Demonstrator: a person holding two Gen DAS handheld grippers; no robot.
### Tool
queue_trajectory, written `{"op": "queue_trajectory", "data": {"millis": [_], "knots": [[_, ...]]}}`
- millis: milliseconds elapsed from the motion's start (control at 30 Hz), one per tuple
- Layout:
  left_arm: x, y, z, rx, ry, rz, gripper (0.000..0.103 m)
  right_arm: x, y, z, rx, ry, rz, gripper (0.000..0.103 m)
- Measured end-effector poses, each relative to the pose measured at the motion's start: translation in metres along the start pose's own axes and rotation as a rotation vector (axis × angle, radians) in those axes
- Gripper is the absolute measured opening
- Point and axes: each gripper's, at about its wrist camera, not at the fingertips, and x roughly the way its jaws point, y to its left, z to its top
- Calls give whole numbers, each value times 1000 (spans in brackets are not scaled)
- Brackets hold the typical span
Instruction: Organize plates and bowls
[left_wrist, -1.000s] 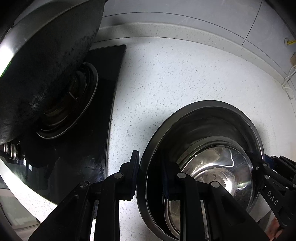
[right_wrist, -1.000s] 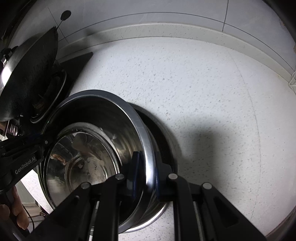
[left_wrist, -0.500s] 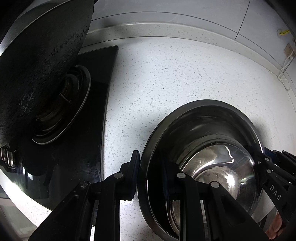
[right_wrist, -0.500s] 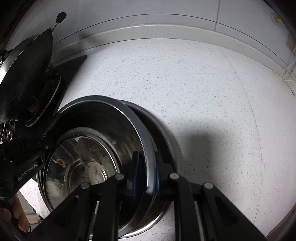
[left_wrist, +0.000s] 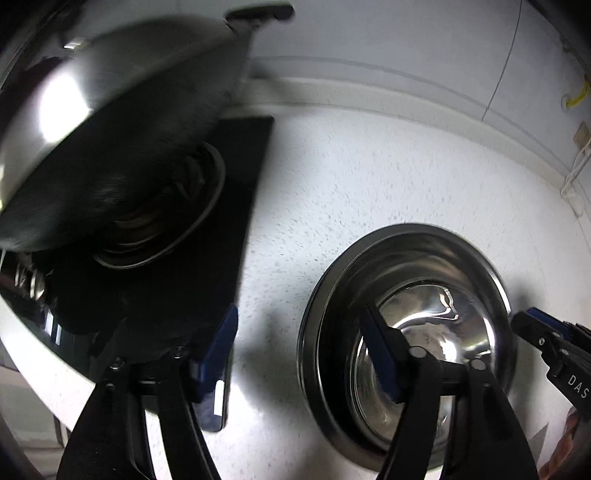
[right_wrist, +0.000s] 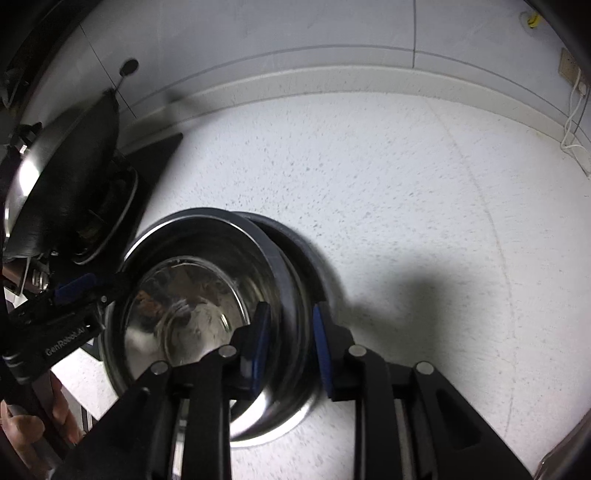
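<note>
A stack of nested steel bowls (left_wrist: 424, 295) sits on the white speckled counter, also in the right wrist view (right_wrist: 221, 251). My left gripper (left_wrist: 299, 350) is open wide, with the stack's left rim between its fingers and neither pad touching it. My right gripper (right_wrist: 290, 339) is open a little, its blue pads either side of the stack's right rim, which looks loose between them. Each gripper shows in the other's view, the right one at the bowls' right edge (left_wrist: 546, 339), the left one at their left edge (right_wrist: 70, 310).
A black glass hob (left_wrist: 236, 206) with a burner and a dark wok (left_wrist: 110, 129) lies left of the bowls. The tiled wall and upstand (right_wrist: 332, 74) run along the back. A white cable (right_wrist: 572, 122) hangs at the far right.
Both grippers have opened and let go of the bowl rim. The upper bowl has dropped down into the stack. The left gripper has drawn back and up a little.
</note>
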Motion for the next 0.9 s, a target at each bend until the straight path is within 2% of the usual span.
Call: {"op": "queue_trajectory", "data": {"millis": [233, 567, 767, 900], "knots": [[-56, 4, -23, -49, -111, 47, 78, -43, -15, -21, -12, -79, -11, 30], [-121, 10, -68, -62, -168, 27, 78, -97, -28, -67, 74, -144, 6, 30], [-162, 15, -93, -18, -241, 10, 78, -146, -16, -104, 68, -229, -32, 30], [-198, 26, -117, 11, -287, -21, 79, -186, 0, -144, 97, -281, -71, 31]]}}
